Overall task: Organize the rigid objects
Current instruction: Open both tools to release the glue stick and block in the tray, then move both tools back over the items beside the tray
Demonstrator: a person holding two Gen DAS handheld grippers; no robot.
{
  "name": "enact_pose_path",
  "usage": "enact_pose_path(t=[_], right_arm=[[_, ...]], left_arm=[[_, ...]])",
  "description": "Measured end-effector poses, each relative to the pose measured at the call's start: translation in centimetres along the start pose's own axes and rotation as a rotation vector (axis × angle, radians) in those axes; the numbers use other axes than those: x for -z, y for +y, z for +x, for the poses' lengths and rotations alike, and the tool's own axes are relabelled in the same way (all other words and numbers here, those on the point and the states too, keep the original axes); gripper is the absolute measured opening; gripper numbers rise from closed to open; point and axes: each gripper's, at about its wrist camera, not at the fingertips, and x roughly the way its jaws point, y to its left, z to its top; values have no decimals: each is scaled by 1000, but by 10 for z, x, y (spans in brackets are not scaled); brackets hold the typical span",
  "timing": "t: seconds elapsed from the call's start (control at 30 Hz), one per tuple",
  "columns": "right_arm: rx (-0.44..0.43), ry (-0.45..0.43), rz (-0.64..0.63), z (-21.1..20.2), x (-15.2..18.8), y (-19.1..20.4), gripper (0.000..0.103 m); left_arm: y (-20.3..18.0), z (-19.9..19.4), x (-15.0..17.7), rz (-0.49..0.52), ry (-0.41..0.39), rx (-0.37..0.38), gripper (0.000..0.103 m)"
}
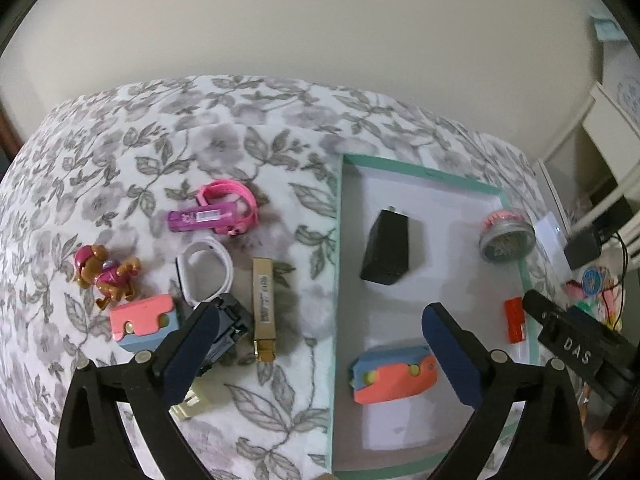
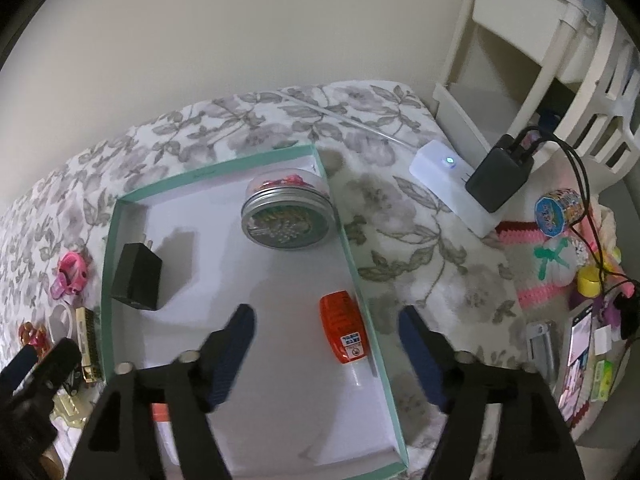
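A teal-rimmed white tray (image 1: pixel 338 280) holds a black charger (image 1: pixel 386 250), a metal-lidded jar (image 1: pixel 507 238), an orange tube (image 1: pixel 515 320) and a pink-and-blue block (image 1: pixel 394 376). My left gripper (image 1: pixel 322 350) hangs open over the tray's left rim, holding nothing. Left of the tray lie a second block (image 1: pixel 144 322), a toy dog (image 1: pixel 106 276), a white band (image 1: pixel 204 276), a pink watch (image 1: pixel 224 208) and a gold bar (image 1: pixel 263 312). My right gripper (image 2: pixel 326 340) is open above the orange tube (image 2: pixel 344 330), which rests on the tray floor untouched.
A floral cloth (image 1: pixel 200 140) covers the surface, with a wall behind. Right of the tray sit a white power strip (image 2: pixel 452 184) with a black adapter (image 2: pixel 498 180), cables and several small toys (image 2: pixel 556 208). White furniture (image 2: pixel 520 60) stands at the far right.
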Motion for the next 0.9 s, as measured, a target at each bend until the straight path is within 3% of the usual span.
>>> enact_pose_path(t=[0.2,0.67,0.9], right_arm=[[-13,-31,-20,-2,0,6,103],[-106,-128,-12,-23,-5,27,103],[-183,-212,-84,-60,-7,60,103]], left_arm=[[2,0,-1,-9,4,15,101],[32,-30,-8,-73,-76,14,101],[69,-53,-10,-102,-121,-54,101]])
